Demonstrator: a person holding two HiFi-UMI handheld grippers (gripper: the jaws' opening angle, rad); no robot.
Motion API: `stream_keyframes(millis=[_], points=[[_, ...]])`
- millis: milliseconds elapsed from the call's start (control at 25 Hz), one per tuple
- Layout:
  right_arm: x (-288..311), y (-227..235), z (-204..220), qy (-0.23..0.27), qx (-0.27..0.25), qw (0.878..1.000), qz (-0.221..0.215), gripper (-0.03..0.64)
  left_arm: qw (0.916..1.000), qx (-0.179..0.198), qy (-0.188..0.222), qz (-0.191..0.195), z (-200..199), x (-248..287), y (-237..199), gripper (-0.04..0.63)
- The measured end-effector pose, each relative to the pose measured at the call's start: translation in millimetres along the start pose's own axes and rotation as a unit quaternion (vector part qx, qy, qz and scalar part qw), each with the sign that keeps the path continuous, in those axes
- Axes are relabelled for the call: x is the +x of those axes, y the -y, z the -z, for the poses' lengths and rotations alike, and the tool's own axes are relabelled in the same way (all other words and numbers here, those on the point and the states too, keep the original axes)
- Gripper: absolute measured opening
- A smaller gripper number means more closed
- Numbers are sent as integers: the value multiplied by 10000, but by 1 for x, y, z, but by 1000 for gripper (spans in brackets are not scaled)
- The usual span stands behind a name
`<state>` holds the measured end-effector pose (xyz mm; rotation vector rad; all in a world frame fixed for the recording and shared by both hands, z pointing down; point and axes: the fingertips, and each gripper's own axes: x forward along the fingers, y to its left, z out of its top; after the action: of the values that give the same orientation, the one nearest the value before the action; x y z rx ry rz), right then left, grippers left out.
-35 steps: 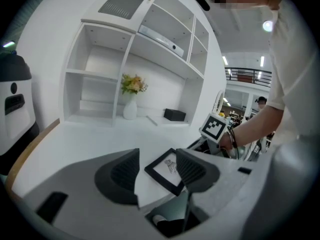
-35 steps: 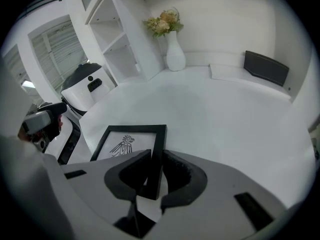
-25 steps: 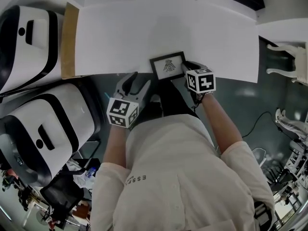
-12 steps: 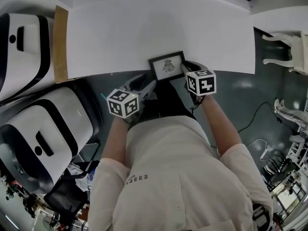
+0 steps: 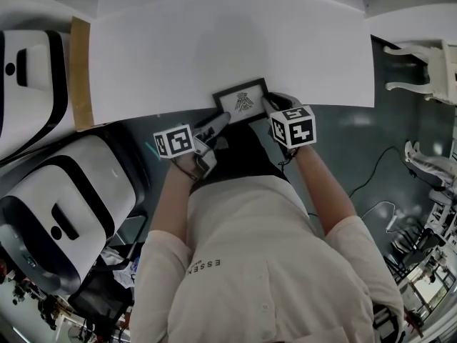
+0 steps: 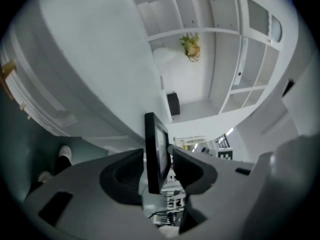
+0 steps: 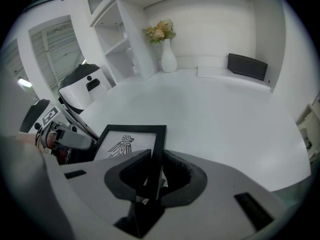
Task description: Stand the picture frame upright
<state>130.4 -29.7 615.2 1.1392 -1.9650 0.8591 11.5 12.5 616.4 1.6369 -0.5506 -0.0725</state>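
R claw (image 7: 154, 160) pinches frame (image 7: 125, 145) edge; L claw (image 6: 158, 156) closing round other edge, pads seemingly not yet pressing. I'd seat both grips before tilting up.

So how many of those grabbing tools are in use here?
2. The left tool is closing its jaws around the picture frame's near-left corner; the right tool is clamped on its right edge. None looks hidden.
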Motion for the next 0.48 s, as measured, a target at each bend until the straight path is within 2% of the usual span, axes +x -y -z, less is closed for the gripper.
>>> stream_keyframes(millis=[80,200,480], points=[[1,0,-1,-14,-23,10000,-20,86,9998,-193,52,53,-4,3,-3,159],[1,0,0,-22,-18,10000,-18,86,9996,-275,33,-72,-5,5,-9,81],[0,-1,0,21,24,9999,-114,86,9987,-496,35,63,-2,4,-9,78]])
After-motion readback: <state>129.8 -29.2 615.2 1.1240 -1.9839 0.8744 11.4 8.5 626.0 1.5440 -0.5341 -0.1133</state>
